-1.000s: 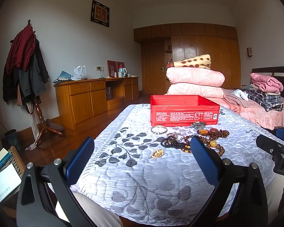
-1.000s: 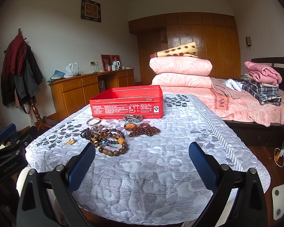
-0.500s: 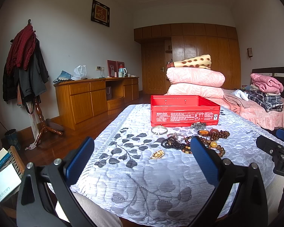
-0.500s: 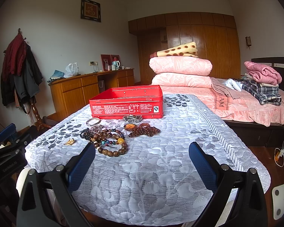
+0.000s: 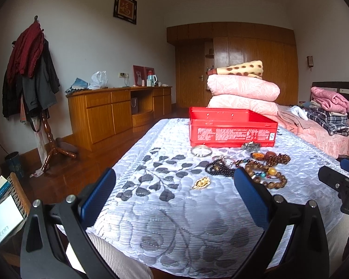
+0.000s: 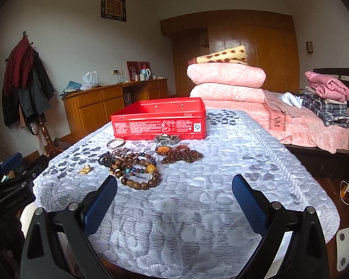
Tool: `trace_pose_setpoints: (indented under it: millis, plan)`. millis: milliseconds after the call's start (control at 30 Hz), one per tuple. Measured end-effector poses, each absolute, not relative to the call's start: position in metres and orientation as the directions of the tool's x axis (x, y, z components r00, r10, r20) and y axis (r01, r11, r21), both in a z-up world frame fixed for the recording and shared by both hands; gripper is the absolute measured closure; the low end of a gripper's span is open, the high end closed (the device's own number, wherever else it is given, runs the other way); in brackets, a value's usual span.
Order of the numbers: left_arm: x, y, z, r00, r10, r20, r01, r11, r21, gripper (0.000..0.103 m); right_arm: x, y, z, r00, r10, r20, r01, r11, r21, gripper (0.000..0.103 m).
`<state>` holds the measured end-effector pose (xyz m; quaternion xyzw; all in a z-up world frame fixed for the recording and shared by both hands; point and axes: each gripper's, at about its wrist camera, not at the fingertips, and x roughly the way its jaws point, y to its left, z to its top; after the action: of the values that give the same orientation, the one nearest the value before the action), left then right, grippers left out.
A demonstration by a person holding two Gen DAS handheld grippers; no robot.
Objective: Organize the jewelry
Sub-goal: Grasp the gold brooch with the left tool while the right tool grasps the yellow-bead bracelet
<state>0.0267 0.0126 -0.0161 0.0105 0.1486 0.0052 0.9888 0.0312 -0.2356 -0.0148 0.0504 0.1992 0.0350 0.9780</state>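
An open red tin box [image 5: 232, 130] [image 6: 159, 122] stands on a table under a white leaf-patterned cloth [image 5: 165, 214] [image 6: 197, 209]. In front of it lies a heap of jewelry: bead bracelets [image 5: 265, 174] [image 6: 139, 174], a silver bangle [image 5: 200, 150] [image 6: 115, 142], a gold brooch [image 5: 201, 182] [image 6: 85, 169], an amber pendant [image 5: 257, 155] [image 6: 163, 150] and a watch [image 6: 167, 138]. My left gripper [image 5: 174, 193] is open near the table's front edge, short of the heap. My right gripper [image 6: 174, 197] is open too, to the right of the beads, holding nothing.
A wooden sideboard [image 5: 114, 114] lines the left wall beside a coat stand [image 5: 32, 79]. Folded pink quilts [image 5: 243, 93] and a bed with clothes [image 6: 323, 107] lie behind the table. Books [image 5: 0, 200] sit low at the left. A white scale [image 6: 347, 246] lies on the floor.
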Motion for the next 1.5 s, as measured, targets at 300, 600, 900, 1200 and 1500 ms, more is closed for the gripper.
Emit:
trace_pose_setpoints:
  millis: [300,600,900,1200,1500]
  plan:
    - [0.06,0.009,-0.027,0.93,-0.027,-0.368,0.035,0.999,0.016,0.005,0.056,-0.233,-0.026,0.886,0.168,-0.432,-0.105,0.981,0.165,0.006]
    - [0.107,-0.008,-0.038,0.877,-0.08,-0.473,0.095,0.995,0.009,0.031,0.076,-0.239,-0.035,0.87,0.167,-0.463,-0.094,0.98,0.176,0.007]
    - [0.132,-0.014,-0.056,0.808,-0.141,-0.572,0.156,0.987,-0.024,0.05,0.091,-0.24,-0.039,0.859,0.188,-0.476,-0.106,0.975,0.194,0.007]
    - [0.135,-0.009,-0.056,0.817,-0.121,-0.564,0.127,0.992,-0.029,0.077,0.11,-0.236,-0.042,0.828,0.225,-0.513,-0.129,0.968,0.216,0.025]
    - [0.138,-0.012,-0.055,0.805,-0.127,-0.579,0.123,0.991,-0.046,0.081,0.131,-0.222,-0.044,0.777,0.254,-0.575,-0.156,0.964,0.215,0.058]
